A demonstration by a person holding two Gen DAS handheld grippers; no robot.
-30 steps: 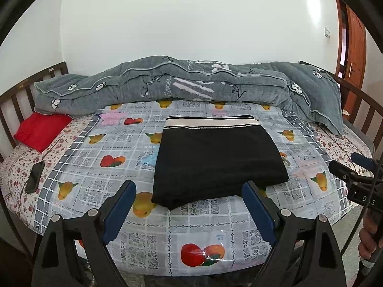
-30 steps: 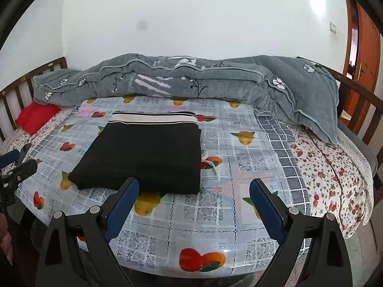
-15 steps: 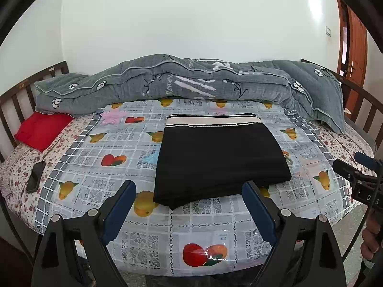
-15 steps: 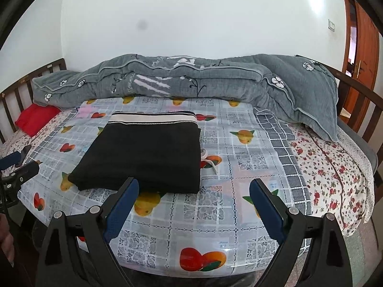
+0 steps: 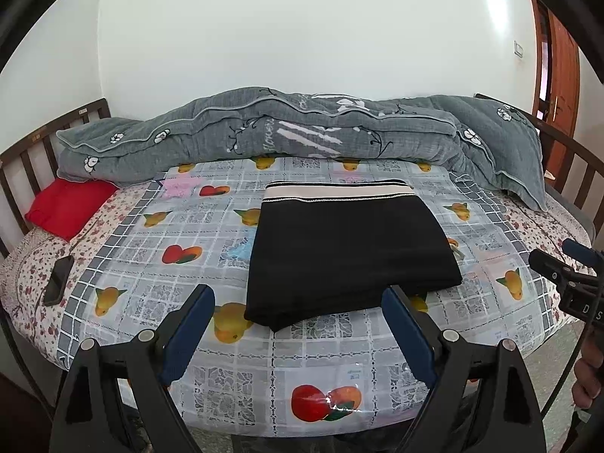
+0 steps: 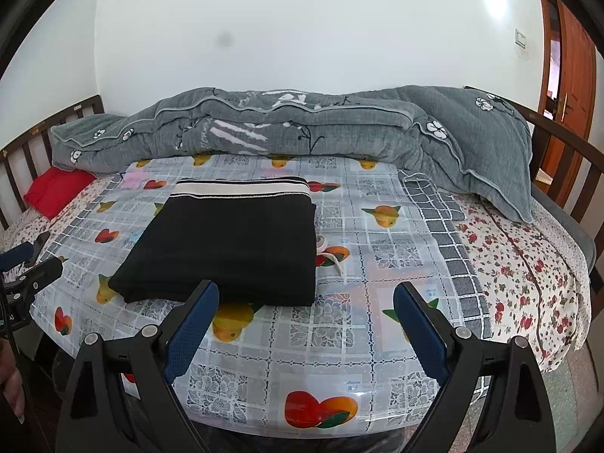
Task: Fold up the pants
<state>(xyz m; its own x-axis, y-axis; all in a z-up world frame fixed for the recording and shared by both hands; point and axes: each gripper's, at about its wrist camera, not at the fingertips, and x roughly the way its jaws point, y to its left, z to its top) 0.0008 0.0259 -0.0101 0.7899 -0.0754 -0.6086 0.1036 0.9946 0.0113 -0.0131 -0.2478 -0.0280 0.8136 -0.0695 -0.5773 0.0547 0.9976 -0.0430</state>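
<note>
Left wrist view: black pants point(image 5: 349, 256), folded into a flat rectangle, lie on the fruit-print plastic cover point(image 5: 158, 287) of the bed. Their striped waistband point(image 5: 338, 190) is the far edge; the near corner sits just short of the cover's front edge. Left gripper point(image 5: 298, 330) hovers on the near side of the pants, blue pads wide apart, nothing between them, no contact with the cloth. Behind the pants, a grey quilt point(image 5: 302, 132) is bunched along the wall. Left of the pants, well apart, a red pillow point(image 5: 68, 207) and a dark phone point(image 5: 58, 279). To the right of the pants, at the frame edge, the right gripper's tips show, with a hand point(image 5: 587, 385) below.

Right wrist view: same pants point(image 6: 230, 249), here left of centre on the cover point(image 6: 377, 256), waistband point(image 6: 241, 188) away from camera. A white drawstring point(image 6: 332, 256) pokes out at their right edge. Right gripper point(image 6: 305, 324) is held near the pants' front edge, jaws spread apart and empty; its left pad overlaps the pants' near hem in the picture, contact not determinable. Right of the pants, floral bedsheet point(image 6: 521, 264). Quilt point(image 6: 339, 124) behind.
</note>
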